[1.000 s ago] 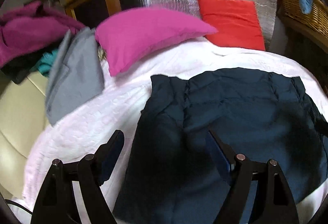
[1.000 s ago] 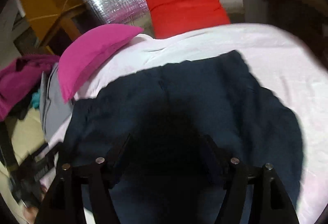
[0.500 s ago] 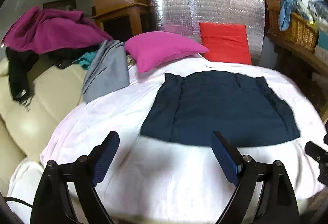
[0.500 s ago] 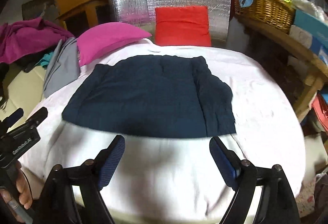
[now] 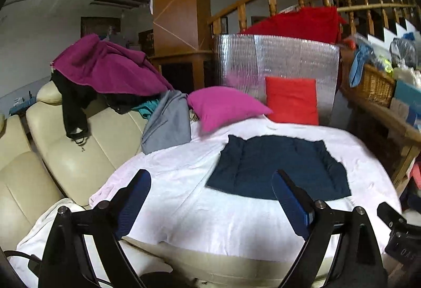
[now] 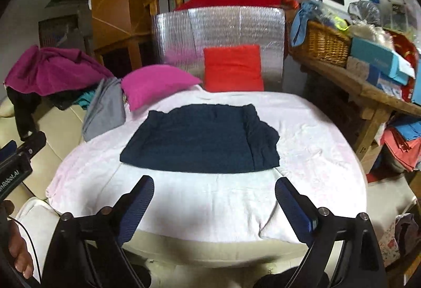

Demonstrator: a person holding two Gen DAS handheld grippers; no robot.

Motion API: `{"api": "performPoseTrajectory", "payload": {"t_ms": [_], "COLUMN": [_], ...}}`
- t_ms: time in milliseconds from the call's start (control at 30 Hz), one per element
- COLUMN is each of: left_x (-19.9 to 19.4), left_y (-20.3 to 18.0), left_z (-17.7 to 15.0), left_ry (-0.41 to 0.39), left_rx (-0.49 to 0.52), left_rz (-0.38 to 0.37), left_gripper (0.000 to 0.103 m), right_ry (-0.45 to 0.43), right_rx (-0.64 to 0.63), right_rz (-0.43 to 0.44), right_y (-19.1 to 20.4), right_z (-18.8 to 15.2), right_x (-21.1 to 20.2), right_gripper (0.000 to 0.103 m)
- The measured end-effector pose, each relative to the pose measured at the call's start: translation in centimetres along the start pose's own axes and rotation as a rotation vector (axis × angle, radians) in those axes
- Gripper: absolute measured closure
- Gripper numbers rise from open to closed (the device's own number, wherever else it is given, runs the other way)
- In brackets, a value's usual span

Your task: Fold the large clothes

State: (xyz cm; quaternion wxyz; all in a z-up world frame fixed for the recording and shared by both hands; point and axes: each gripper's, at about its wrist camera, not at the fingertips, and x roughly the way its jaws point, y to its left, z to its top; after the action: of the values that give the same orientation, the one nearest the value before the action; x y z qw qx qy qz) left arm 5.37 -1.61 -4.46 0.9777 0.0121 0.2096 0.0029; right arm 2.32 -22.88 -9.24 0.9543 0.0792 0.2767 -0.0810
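A dark navy garment (image 5: 279, 169) lies folded flat into a rough rectangle on the white-covered surface (image 5: 184, 182); it also shows in the right wrist view (image 6: 202, 143), with a bunched fold along its right side. My left gripper (image 5: 210, 195) is open and empty, held back near the front edge, apart from the garment. My right gripper (image 6: 214, 198) is open and empty too, above the front of the white cover (image 6: 210, 198).
A magenta pillow (image 5: 223, 106), a red pillow (image 5: 290, 99) and a silver foil panel (image 5: 276, 59) stand behind. Grey (image 5: 168, 124) and purple (image 5: 105, 66) clothes lie on a cream sofa (image 5: 65, 156) at left. A wooden bench with a wicker basket (image 6: 321, 43) stands at right.
Both grippers have pulled back and up from right over the navy garment to the front edge. The garment stays lying flat.
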Motion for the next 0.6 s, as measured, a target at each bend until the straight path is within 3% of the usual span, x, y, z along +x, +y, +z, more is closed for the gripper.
{"api": "performPoseTrajectory", "payload": {"t_ms": [233, 600], "left_x": [-3.8, -7.0], "left_y": [0.1, 0.1], "left_z": [0.3, 0.3], "left_ry": [-0.048, -0.087], "left_rx": [0.014, 0.014], "left_rz": [0.005, 0.0], "left_gripper": [0.008, 0.006], "right_ry": [-0.041, -0.043], "right_rx": [0.011, -0.007], "right_rz": [-0.011, -0.015], "right_y": [0.4, 1.2], "right_z": [-0.3, -0.6], "right_x": [-3.9, -5.9], "right_gripper": [0.005, 0.004]}}
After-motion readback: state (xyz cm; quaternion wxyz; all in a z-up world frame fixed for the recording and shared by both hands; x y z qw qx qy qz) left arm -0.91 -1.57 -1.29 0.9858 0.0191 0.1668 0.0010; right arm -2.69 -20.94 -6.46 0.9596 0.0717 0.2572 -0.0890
